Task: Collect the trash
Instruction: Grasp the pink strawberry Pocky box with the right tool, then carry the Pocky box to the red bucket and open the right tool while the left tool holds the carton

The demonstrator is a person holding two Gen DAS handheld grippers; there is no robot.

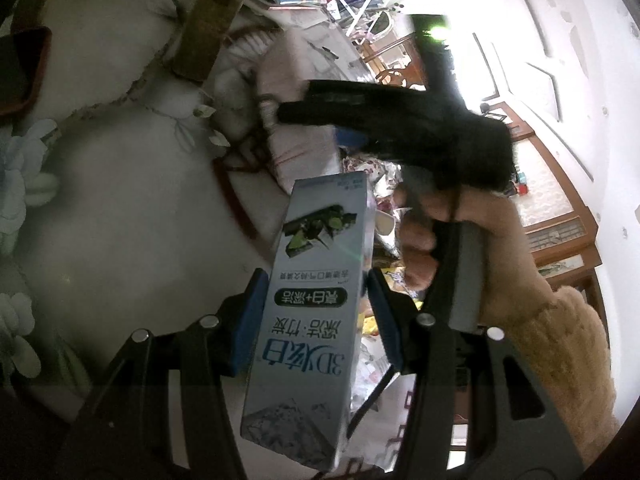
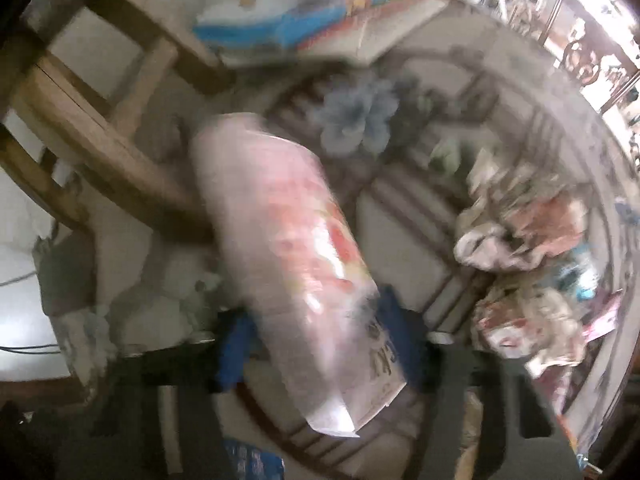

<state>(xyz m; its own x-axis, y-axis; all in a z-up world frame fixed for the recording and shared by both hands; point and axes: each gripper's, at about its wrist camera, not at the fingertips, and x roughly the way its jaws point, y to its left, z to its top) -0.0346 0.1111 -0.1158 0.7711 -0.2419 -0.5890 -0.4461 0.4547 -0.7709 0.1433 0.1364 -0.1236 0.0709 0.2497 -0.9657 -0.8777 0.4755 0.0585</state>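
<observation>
**Two cartons in my tongs above the littered table**

Closest to my left camera, my left gripper point(image 1: 318, 320) is clenched on a tall grey-blue cardboard toothpaste box point(image 1: 316, 300) printed with dark bamboo charcoal and white lettering; both blue pads point(image 1: 248, 320) press its long sides, and the box rises upright out of them, clear of the surface. Just to its right a person's hand point(image 1: 472, 240) in a fuzzy tan knitted sleeve point(image 1: 560, 340) holds the black handle of my other tool, whose black body point(image 1: 400, 128) reaches across the view beyond the box top. Below and behind lies the pale floral tablecloth point(image 1: 140, 184), and toward its far edge a heap of crumpled printed wrappers point(image 1: 376, 172).

On my right camera, blurred by motion, my right gripper point(image 2: 316, 344) has a long pink-and-white carton with red and yellow printing point(image 2: 292, 248) between its blue pads point(image 2: 232, 356). Its near end sits in the jaws and its length tilts away to the upper left; the pads look pressed to its sides. Crumpled paper and foil trash point(image 2: 524, 240) lies near the right edge of the round table point(image 2: 420, 220). Farther off, a wooden chair point(image 2: 92, 120) stands beside the left edge.
</observation>
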